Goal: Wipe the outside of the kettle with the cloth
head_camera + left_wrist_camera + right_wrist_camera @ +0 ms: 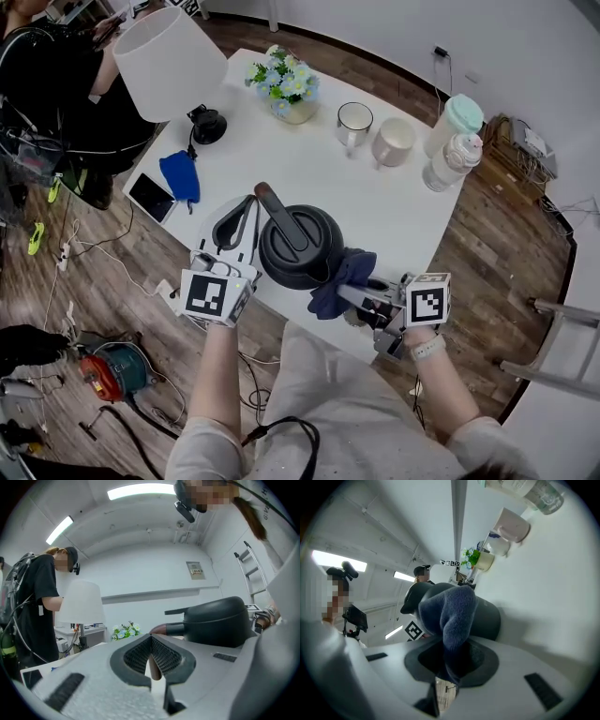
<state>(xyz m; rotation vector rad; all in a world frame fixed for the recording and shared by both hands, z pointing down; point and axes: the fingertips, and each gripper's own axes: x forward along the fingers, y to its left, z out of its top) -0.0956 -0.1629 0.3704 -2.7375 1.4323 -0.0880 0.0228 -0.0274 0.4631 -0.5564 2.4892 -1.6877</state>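
While my right gripper (361,292), its cube showing a black square marker (428,302), clamps the dark blue cloth (337,279) against the black kettle (300,246) on the white table (403,206), my left gripper (246,208) sits shut just beside it.

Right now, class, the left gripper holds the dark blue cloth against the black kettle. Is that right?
No: it is the right gripper that holds the dark blue cloth against the black kettle, with its jaws shut on the cloth. The head view shows this.
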